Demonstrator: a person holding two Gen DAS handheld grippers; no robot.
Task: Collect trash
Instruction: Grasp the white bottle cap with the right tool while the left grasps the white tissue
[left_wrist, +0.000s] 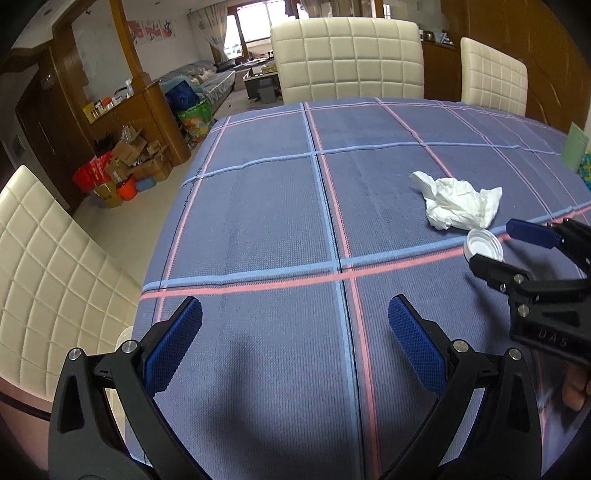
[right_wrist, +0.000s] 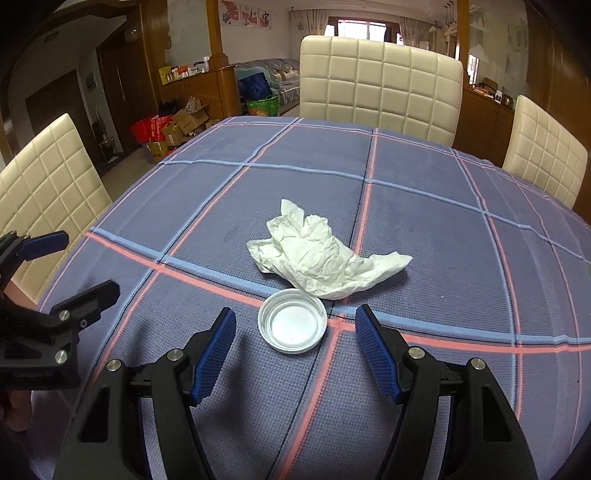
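Checked-cloth table (right_wrist: 461, 236) w/ crumpled tissue (right_wrist: 317, 254), white lid (right_wrist: 292, 319) (touching, prob.)

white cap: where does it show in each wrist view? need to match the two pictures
Left wrist view: the white cap sits at the right edge, partly hidden behind the right gripper, just below the crumpled tissue.
Right wrist view: the white cap is low centre, open side up, just ahead of the gap between the open fingers.
Shared landmark: the crumpled tissue, touching the cap's far side.
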